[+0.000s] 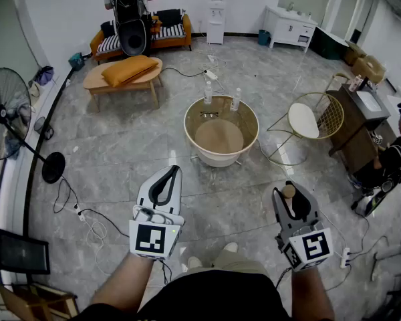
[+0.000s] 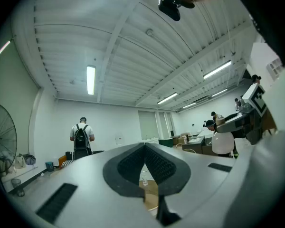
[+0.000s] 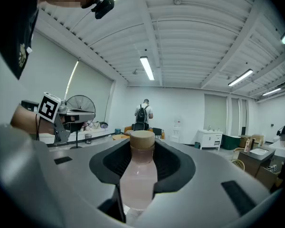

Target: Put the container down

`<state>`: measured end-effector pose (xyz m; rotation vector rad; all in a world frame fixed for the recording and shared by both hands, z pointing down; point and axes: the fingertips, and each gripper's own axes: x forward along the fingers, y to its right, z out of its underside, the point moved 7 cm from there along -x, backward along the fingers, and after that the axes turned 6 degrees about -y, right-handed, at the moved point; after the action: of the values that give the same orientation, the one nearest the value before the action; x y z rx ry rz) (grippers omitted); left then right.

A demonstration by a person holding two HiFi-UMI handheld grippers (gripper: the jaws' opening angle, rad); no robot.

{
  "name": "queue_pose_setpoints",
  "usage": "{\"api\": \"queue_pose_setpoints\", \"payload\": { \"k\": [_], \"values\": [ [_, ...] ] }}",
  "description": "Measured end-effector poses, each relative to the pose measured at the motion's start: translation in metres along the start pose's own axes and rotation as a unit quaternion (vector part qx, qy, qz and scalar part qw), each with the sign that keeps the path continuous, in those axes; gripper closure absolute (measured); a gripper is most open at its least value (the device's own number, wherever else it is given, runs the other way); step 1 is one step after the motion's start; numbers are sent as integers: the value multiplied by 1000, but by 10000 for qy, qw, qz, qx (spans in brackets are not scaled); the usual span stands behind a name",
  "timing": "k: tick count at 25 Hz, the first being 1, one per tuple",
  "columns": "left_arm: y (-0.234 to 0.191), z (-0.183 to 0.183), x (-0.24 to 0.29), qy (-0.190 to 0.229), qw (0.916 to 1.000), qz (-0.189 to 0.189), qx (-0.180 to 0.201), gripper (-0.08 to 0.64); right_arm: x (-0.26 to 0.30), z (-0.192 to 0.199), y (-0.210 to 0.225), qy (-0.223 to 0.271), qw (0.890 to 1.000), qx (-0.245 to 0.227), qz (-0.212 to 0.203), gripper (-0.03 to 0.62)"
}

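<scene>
**Container in the right gripper, above the floor**

The right gripper (image 3: 142,148) is holding the container (image 3: 138,179), a clear bottle with pale pink content and a tan cap. Its jaws are standing wide and are pressing on the bottle's two sides, and the cap is rising just above them. The head view is showing only the cap and the dark jaws around it, so the body of the bottle can be seen only in the right gripper view.

The left gripper (image 2: 145,151) is holding nothing. In its own view the two dark pads are meeting at the tips.

Only the head view is showing that both grippers are hanging in the air over the floor (image 1: 107,146), well apart from the round table (image 1: 252,122). Two bottles (image 1: 208,93) are standing upright at the far edge of this table.

The floor is of grey marbled tiles, with cables (image 1: 87,216) lying on it at the left. Further away a person with a backpack (image 1: 128,9) is standing before a sofa (image 1: 174,31). An orange cushion (image 1: 128,69) is lying on a low table (image 1: 93,82), and a standing fan (image 1: 10,122) is at the left. The gripper views are adding the white ribbed ceiling (image 3: 190,37) with its long lamps.
</scene>
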<state>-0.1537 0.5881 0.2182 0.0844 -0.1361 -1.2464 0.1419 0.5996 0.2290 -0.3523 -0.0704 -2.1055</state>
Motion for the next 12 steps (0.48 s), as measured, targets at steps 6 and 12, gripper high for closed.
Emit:
{"api": "queue_pose_setpoints", "payload": {
  "k": [6, 12],
  "values": [
    [-14, 0, 4, 49, 10000, -30, 49, 545, 15, -3, -1, 47, 10000, 32, -39, 440],
    [-23, 2, 23, -13, 9999, -93, 114, 545, 43, -3, 13, 85, 9998, 45, -162, 440]
  ]
}}
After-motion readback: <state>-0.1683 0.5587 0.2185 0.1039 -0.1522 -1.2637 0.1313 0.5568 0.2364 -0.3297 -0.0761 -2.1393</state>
